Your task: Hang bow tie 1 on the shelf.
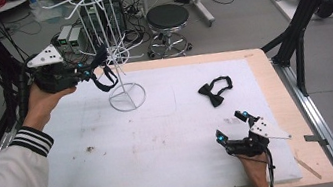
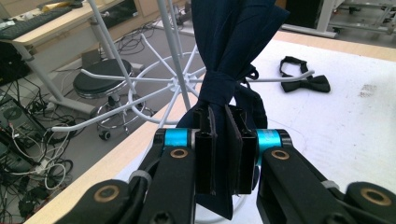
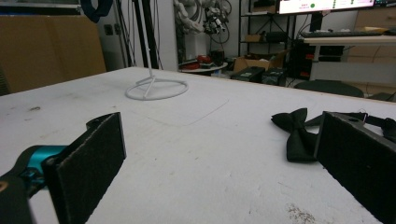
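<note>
Two bow ties are in play. High view first: at the upper left of the frame the left tongs [image 1: 92, 70] are raised off the bench [image 1: 261, 66] and hold a dark blue bow tie [image 1: 103, 75] up against the white wire rack [image 1: 113, 41], at the height of its lower arms. That height suggests the tie is meant to be hung on one of them. A black bow tie [image 1: 214, 91] lies flat right of centre, apparently waiting its turn. The right tongs [image 1: 233, 126] rest low at the lower right with the jaws spread wide and nothing between them.

Left gripper view: the jaws are nearly closed on the blue tie's [image 2: 229, 70] folded cloth at mid-frame, which keeps the strap hanging free. A rack arm [image 2: 280, 78] passes just behind it.

Right gripper view: both pads [image 3: 88, 163] stand far apart, level with the bench surface. The black tie [image 3: 296, 133] lies at right, just beyond the right-hand jaw, within easy reach.
</note>
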